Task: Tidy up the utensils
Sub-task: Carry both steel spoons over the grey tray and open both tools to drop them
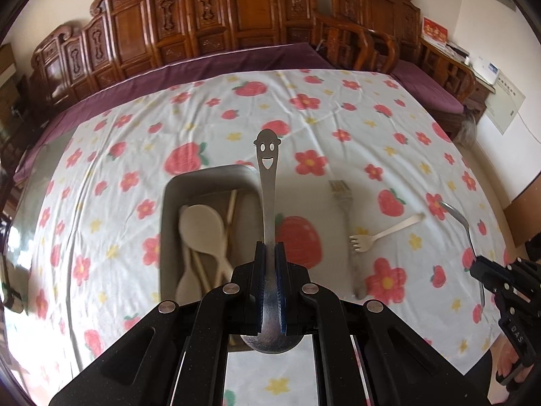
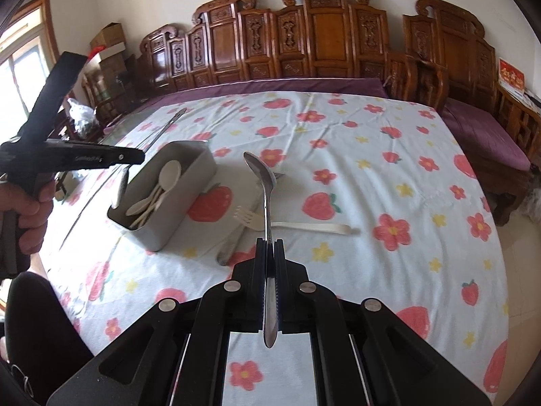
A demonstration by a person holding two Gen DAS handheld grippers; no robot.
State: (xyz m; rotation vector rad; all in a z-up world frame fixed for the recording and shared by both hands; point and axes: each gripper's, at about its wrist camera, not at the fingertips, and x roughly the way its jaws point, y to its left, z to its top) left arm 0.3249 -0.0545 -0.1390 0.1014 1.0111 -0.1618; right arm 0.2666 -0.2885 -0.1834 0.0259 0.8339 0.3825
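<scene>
My left gripper is shut on a steel spoon with a smiley-face handle end; the handle points up and forward, the bowl sits behind the jaws, above the right edge of the grey box. The box holds cream plastic spoons and chopsticks. My right gripper is shut on a second steel spoon, bowl pointing forward, above the table. A steel fork and a cream plastic fork lie on the cloth right of the box. The box also shows in the right wrist view.
The table wears a white cloth with strawberries and flowers. A carved wooden bench with a purple cushion runs behind it. Wooden chairs stand at the right. The left gripper and hand show at the left edge.
</scene>
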